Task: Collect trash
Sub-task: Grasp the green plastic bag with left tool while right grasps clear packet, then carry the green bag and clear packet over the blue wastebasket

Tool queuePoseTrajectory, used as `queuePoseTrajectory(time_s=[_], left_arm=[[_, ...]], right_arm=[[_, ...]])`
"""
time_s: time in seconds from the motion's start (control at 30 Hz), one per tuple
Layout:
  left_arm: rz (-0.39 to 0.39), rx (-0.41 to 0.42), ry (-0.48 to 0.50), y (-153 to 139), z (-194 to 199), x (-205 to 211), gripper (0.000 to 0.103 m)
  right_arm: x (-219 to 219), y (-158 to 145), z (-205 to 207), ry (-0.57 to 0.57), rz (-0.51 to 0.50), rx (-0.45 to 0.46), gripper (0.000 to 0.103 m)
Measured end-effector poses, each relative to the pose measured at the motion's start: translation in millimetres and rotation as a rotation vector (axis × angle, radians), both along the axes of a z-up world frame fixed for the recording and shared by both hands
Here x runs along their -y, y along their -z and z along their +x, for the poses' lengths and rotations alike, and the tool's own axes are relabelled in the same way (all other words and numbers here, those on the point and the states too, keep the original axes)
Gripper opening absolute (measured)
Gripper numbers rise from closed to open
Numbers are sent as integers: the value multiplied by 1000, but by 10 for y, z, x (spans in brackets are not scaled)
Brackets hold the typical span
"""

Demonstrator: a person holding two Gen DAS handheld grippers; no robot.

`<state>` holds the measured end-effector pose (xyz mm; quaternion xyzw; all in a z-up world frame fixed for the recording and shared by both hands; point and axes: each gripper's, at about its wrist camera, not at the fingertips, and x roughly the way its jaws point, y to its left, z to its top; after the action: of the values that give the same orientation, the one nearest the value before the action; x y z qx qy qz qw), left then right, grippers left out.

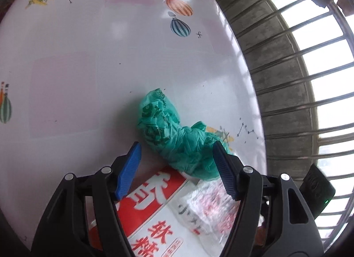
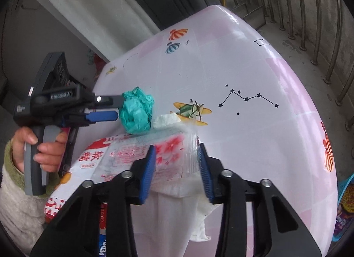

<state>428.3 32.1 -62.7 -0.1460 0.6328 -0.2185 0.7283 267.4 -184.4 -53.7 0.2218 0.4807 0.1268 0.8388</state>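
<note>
Here, the crumpled green plastic bag (image 1: 174, 137) lies on the pink tablecloth (image 1: 88, 62), between and just ahead of the left gripper (image 1: 177, 164), whose jaws stand wide and are not yet pressed on it. It is judged light, soft and springy — best pinched across its bulk. The right gripper (image 2: 176, 168) is narrowed around a clear printed wrapper (image 2: 154, 157) — thin, slippery; pad contact cannot be told.

Each view looks down steeply along its own gripper fingers at the bench (image 1: 88, 57), from close above. The left wrist view faces the railing (image 1: 298, 80). The right wrist view faces across the bench and catches the left gripper (image 2: 117, 107) side-on. Both share the green bag (image 1: 174, 137) and the printed wrappers (image 2: 132, 155).
</note>
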Motion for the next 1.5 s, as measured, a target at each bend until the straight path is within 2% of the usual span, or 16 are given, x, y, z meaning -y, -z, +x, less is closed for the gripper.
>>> queuePoseTrajectory(time_s=[0.13,0.27,0.43,0.63,0.8,1.03,1.2,1.33,1.5], left_arm=[[-21,4,-24,84,12,99,64],[-17,29,-30,103,46,172,62],[6,69,-26,20,43,147,52],[-9,106,-52,-118,29,14,48],[-25,169,-80,-402,-89,-172,48],[-7,338,-74,-1054,-532,-401,47],[-28,463,-35,-1504,-1067,-388,47],[-62,515,27,-1709,-1471,-249,47],[-103,548,109,-1775,-1867,129,47]], right_arm=[[20,7,-19,5,-10,-3,16],[63,-34,-49,11,-11,17,9],[112,-119,-66,25,20,66,7],[144,-291,-100,23,57,132,6],[188,-461,-170,35,78,177,5],[307,-765,-428,69,78,252,5],[460,-1041,-733,106,49,331,5],[597,-1236,-1055,163,-6,389,4],[939,-1347,-1574,283,-62,419,4]])
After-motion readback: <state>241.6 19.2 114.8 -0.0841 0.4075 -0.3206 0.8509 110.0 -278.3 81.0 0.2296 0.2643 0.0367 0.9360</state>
